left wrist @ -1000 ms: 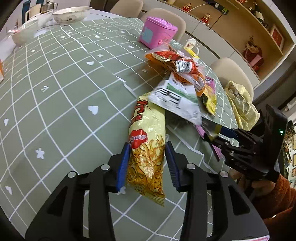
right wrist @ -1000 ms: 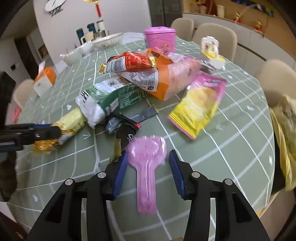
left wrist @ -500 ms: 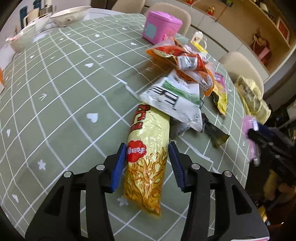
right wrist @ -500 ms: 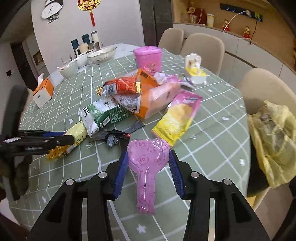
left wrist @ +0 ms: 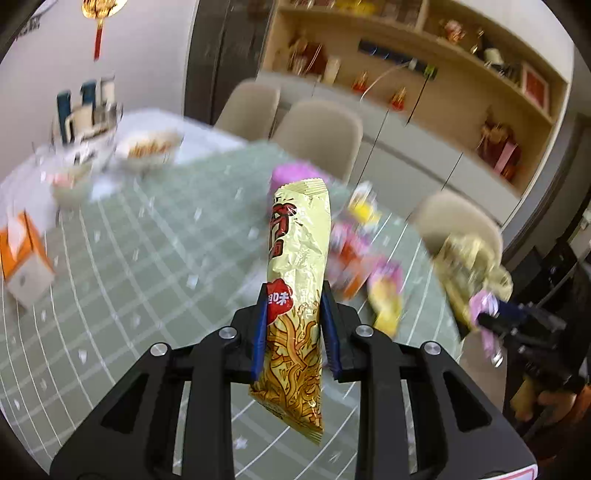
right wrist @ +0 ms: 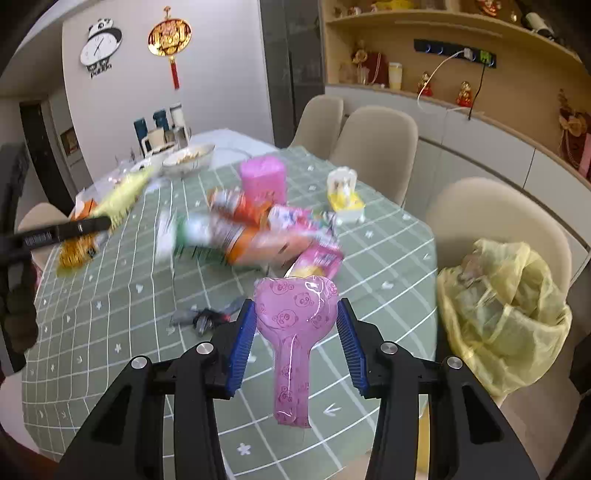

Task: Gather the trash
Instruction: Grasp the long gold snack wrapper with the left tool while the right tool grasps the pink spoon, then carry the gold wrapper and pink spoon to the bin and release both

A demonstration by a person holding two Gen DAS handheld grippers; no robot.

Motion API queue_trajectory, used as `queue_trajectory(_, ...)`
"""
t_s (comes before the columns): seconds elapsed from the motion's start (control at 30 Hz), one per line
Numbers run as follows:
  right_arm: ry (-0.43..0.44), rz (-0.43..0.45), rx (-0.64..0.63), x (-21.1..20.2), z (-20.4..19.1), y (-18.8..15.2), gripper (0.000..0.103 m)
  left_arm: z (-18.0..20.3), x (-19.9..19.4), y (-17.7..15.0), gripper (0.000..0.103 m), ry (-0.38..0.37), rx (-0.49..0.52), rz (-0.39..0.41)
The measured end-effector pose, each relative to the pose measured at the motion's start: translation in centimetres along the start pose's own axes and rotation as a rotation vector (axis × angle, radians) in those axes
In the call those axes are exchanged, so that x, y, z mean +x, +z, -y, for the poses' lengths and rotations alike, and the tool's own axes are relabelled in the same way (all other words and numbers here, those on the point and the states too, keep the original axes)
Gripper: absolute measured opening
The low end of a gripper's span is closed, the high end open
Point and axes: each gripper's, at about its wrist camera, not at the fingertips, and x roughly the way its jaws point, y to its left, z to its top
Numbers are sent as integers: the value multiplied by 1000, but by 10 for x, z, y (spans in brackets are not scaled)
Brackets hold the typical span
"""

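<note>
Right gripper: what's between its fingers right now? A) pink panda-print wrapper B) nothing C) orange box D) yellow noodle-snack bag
A: in the right wrist view the right gripper has the pink panda-print wrapper between its blue pads, lifted off the table; the yellow snack bag is in the left gripper.

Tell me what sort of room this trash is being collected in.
Most likely a home dining room: a round table under a green checked cloth, beige dining chairs around it, bowls at its far side, and a wall shelf of ornaments above low cabinets.
</note>
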Motion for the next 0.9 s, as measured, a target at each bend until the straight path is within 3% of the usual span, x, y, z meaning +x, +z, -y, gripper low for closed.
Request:
queue_trajectory(0.23,-39,107,10,-36,42,24,42,67,-1,32,26,-98,43,103)
queue_trajectory(0.37,-74,141,16,-50,69,33,42,114,12,44,26,-153,76,119)
queue_trajectory(0.63,-142,175,64,-70,138,31,42,197,52,51,27,-245,130,91)
queue_trajectory(0.9,-230,201,122,-84,219,12,43,281,118,55,27,-346,159,27)
